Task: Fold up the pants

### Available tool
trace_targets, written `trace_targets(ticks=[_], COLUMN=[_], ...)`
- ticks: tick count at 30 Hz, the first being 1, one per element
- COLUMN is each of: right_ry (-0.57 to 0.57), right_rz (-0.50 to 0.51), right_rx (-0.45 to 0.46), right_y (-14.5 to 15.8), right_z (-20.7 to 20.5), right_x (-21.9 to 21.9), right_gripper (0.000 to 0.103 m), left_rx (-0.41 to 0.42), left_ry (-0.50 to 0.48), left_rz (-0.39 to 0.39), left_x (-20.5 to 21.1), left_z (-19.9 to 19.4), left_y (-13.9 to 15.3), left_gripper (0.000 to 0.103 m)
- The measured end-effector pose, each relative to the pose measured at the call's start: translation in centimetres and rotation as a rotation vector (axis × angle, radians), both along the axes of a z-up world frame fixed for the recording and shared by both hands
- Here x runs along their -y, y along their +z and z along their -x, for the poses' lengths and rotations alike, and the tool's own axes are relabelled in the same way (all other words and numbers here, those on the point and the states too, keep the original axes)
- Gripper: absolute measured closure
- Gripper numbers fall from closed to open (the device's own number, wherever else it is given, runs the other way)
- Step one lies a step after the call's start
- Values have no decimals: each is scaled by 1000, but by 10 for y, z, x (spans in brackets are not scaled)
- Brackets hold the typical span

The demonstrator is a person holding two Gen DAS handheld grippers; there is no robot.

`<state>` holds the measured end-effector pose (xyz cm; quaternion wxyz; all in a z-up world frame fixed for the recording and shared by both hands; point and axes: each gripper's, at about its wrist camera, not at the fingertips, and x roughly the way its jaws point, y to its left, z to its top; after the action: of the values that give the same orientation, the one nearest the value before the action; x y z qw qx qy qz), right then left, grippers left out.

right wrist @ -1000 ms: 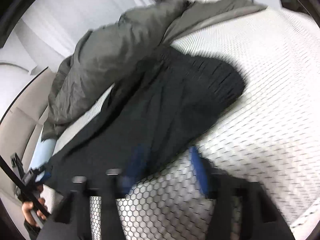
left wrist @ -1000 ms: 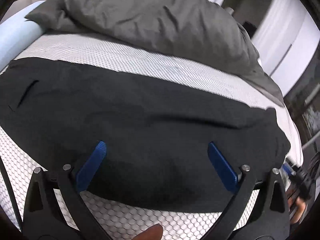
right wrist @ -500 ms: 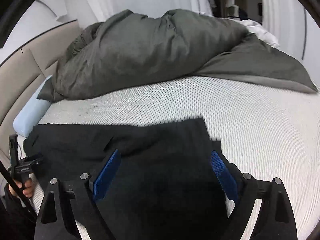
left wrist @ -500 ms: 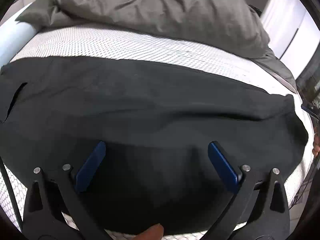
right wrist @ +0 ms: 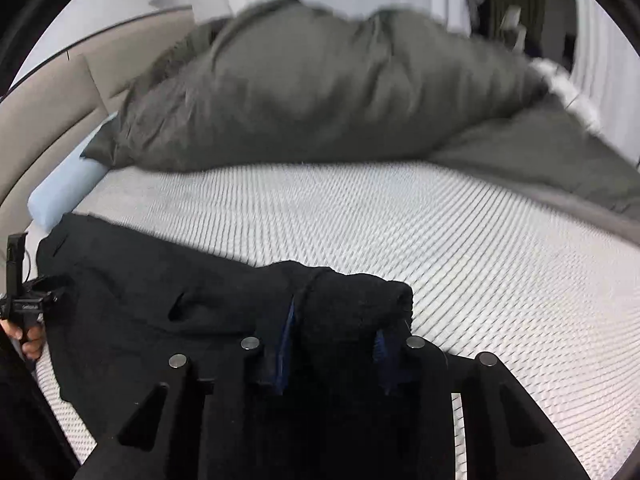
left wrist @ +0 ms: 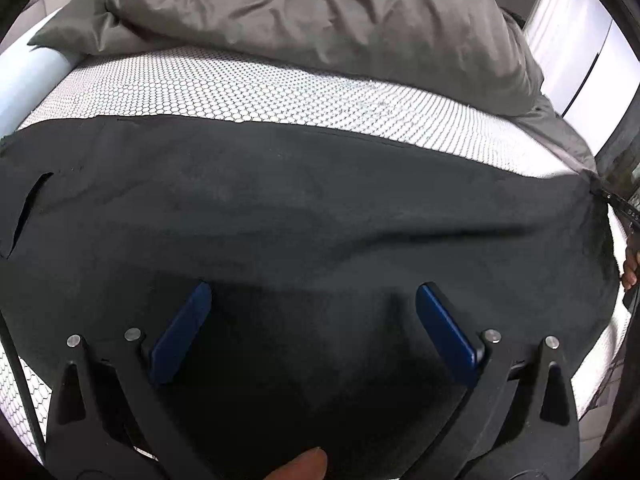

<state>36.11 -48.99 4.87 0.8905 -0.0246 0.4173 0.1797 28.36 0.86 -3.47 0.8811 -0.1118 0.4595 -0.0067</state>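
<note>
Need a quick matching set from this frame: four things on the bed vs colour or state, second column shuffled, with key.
1. pants
2. duvet
3. left gripper
4. right gripper

A. jaws closing round a bunched end of dark cloth
B. grey, heaped at the far side
C. black, spread flat across the mattress
D. jaws wide apart above the fabric

Pairs: 1-C, 2-B, 3-D, 4-A

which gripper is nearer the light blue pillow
Left. The left gripper hovers open over the pants at the end by the light blue pillow; the right gripper is closing on the far end.
</note>
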Motion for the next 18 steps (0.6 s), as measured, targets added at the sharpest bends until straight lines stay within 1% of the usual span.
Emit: trace_targets(ticks=[1, 3, 4, 5, 7, 8, 9, 11, 12, 14, 16, 18], right_ry=[-32, -97, -153, -211, -275, -291, -314, -331, -346, -381, -413, -460], right_rz=[-1, 8, 28, 62, 119, 138, 155, 148, 140, 126, 101, 14], right_rx=[24, 28, 16, -26, -121, -145, -147, -98, -72, -16, -1, 18], right_y=[5, 8, 4, -6, -26, -30, -31, -18, -9, 11, 25, 32], right_z=[-2, -1, -9, -18, -32, -34, -33, -21, -12, 11, 39, 75], right_x=[4, 11, 13, 14, 13, 15, 15, 15, 17, 23, 30, 36], right_gripper=[71, 71, 68, 67, 51, 49, 44, 26, 12, 11, 10, 7], left_rx=[5, 8, 6, 5, 6, 8, 10, 20, 28, 48, 56, 74], left_ry=[3, 8, 10, 17, 28, 30, 31, 30, 26, 5, -19, -76], left_rz=[6, 3, 0, -6, -17, -17, -15, -17, -21, -33, -29, -1], left_x=[-1, 0, 1, 1, 3, 3, 3, 4, 6, 10, 18, 34], left_z=[0, -1, -1, -1, -1, -1, 0, 3, 5, 11, 17, 28], left_y=[1, 2, 1, 1, 2, 2, 3, 6, 9, 14, 20, 29], left_gripper=[1, 1, 1, 1, 1, 1, 1, 1, 1, 1, 1, 1])
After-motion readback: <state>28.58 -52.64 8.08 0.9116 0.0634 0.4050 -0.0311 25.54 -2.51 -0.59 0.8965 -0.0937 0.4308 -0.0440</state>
